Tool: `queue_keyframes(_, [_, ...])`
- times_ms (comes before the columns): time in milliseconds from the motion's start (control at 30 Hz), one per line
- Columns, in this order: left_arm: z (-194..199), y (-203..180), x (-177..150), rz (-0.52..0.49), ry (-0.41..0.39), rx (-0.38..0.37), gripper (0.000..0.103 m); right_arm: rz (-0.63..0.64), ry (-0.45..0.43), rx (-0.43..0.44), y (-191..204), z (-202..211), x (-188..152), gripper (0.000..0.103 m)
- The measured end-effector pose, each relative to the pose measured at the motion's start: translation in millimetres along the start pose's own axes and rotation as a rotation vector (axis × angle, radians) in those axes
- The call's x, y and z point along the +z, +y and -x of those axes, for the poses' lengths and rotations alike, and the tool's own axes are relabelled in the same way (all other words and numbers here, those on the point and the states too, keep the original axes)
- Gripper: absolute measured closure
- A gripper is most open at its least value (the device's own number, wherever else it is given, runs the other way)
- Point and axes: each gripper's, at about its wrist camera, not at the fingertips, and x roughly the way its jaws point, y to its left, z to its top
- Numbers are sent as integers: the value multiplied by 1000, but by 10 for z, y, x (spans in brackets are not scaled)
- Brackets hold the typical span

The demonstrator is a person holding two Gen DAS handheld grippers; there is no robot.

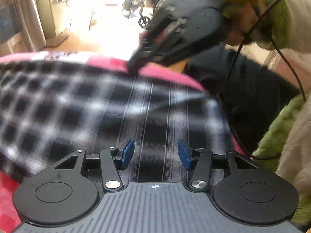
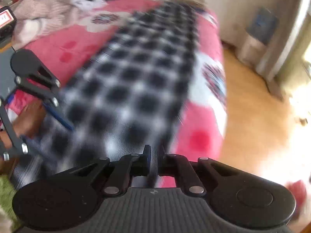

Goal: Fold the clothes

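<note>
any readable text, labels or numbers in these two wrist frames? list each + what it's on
White label with red border on a dark object at the left edge of the right wrist view: handwritten marks, maybe digits, too small and blurred to read.
Crosshair mark on the left gripper's ribbed body: a sign only, no text.
Nothing else readable; plaid cloth and pink bedspread carry patterns only.

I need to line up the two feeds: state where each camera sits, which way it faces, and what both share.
Left wrist: on the left gripper, angled down over the checked garment; shows its open fingers, the right gripper and a green sleeve.
Right wrist: on the right gripper, shut on the garment's edge, facing along the bed; left gripper at left.
Shared: garment, bed, both grippers.
</note>
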Motion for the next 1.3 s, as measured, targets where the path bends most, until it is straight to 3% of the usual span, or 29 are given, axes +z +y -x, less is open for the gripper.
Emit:
queue_keyframes(167, [-150,-185,-125,-34,19,-31,52,85,106,-79,98,-661,-108,97])
queue_keyframes(300, [-144,-176,-152,-15,17,-82,51,24,154,-68,-86,-508,-69,97])
queue_keyframes(433, [-191,-92,-123,52,6,-137,48,-24,39,-48,-185,-580,282,97])
queue_keyframes(533, [-213,-52,-106,83,-2,-165,48,-81,-47,34,-262,-823,522,97])
queue_keyframes(633, [-67,-80,-194,94,-7,-178,48,-178,-9,74,-470,-1096,368,97])
queue_keyframes(700, [-64,-53,-216,109,-12,-192,48,-268,-29,93,-648,-1007,174,99])
queue_keyframes(767, [-63,-6,-248,133,-19,-210,48,-318,-4,42,-747,-879,106,97])
queue_keyframes(867, [-64,96,-274,190,-29,-250,48,-280,19,-72,-787,-788,112,96])
queue_keyframes(933, [-44,163,-288,228,-30,-250,48,-267,-19,-84,-796,-731,233,96])
queue_keyframes(1033, [109,320,-328,287,-44,-200,48,-243,-122,-47,-727,-690,571,96])
queue_keyframes(1133, [298,549,-398,362,-71,-122,48,-193,-199,45,-615,-776,962,95])
queue_keyframes(1233, [517,910,-514,498,-116,-27,48,-125,-216,156,-439,-937,1363,94])
queue_keyframes(1300, [653,1184,-602,606,-156,42,48,-76,-217,207,-280,-1048,1583,88])
